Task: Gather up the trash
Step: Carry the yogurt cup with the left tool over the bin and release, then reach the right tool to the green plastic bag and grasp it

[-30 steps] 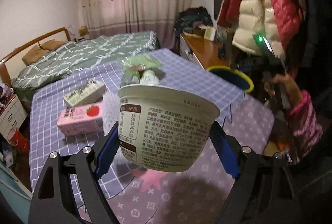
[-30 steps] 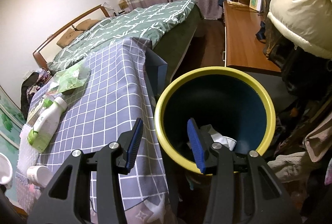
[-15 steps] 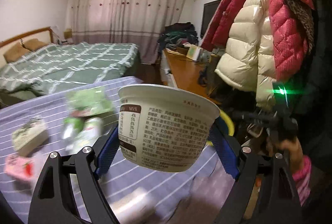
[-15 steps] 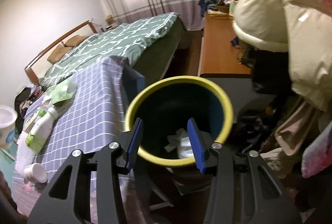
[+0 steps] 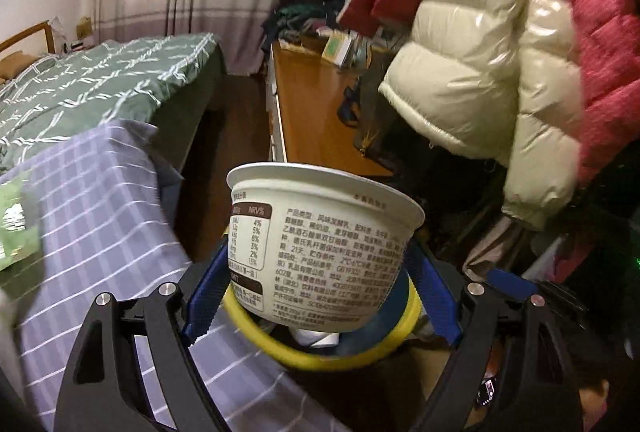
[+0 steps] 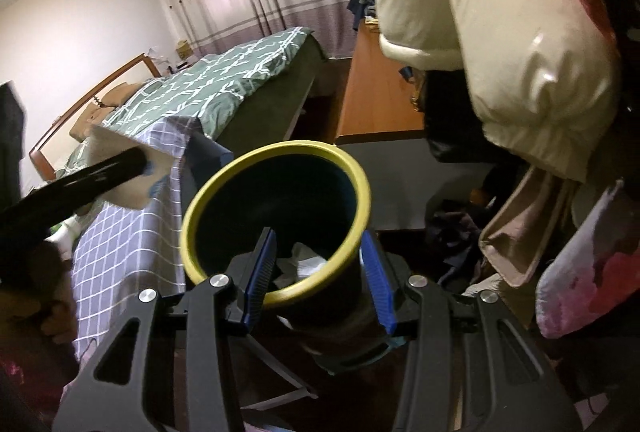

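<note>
My left gripper (image 5: 320, 288) is shut on a white yogurt cup (image 5: 316, 248) with printed text, held upright over the yellow-rimmed dark bin (image 5: 320, 360). In the right wrist view the same bin (image 6: 276, 212) stands beside the table, with white crumpled paper (image 6: 308, 264) inside. My right gripper (image 6: 318, 272) has its blue pads on either side of the bin's near wall and rim. The cup (image 6: 120, 168) and the left gripper's finger show at the left of that view, beside the bin.
A purple checked tablecloth (image 5: 92, 216) covers the table left of the bin. A green wrapper (image 5: 16, 224) lies on it. Puffy cream and red jackets (image 5: 500, 72) hang on the right. A wooden desk (image 5: 316, 112) and a green bed (image 5: 92, 88) lie behind.
My left gripper has carried the cup rightward from over the table to over the bin. My right gripper has pulled back slightly and now straddles the bin's near wall.
</note>
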